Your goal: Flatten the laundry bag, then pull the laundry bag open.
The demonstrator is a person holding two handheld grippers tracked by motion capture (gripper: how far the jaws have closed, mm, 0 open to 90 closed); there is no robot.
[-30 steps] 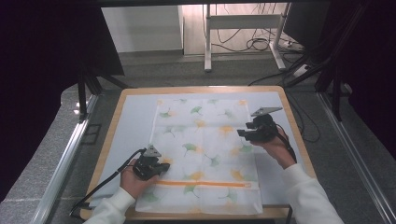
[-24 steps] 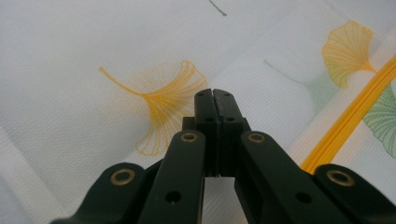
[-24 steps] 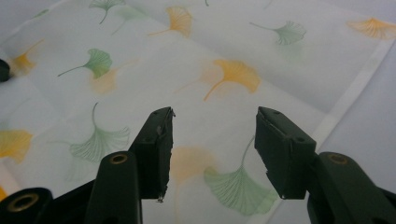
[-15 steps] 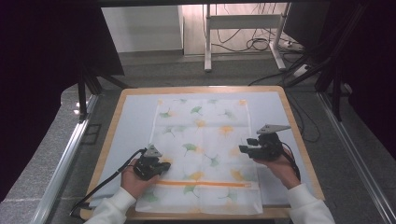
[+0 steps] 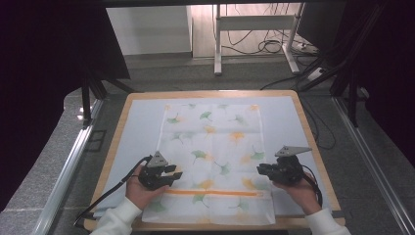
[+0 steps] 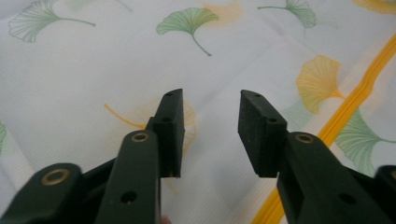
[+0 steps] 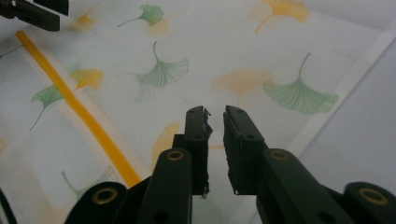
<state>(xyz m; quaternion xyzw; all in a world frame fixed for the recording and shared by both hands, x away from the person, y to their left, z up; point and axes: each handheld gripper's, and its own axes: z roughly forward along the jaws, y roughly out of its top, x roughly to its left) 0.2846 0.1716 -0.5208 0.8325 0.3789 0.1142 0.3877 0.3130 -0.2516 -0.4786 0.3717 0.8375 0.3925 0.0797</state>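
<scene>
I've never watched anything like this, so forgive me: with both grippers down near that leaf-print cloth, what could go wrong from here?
The cloth lies flat and thin on the table, so jaws closing on it might pinch nothing or scrape the surface. The left gripper is open wide and the right gripper is open only narrowly; grabbing unevenly could skew or wrinkle the cloth. The near edge already hangs at the table's front, so a pull might drag it off.

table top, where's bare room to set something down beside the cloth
Bare strips of the table flank the leaf-print cloth: left between cloth and wooden rim, right likewise, wider toward the far corners. A thin strip runs along the far edge. The near corners are crowded by the left tool and right tool.
</scene>
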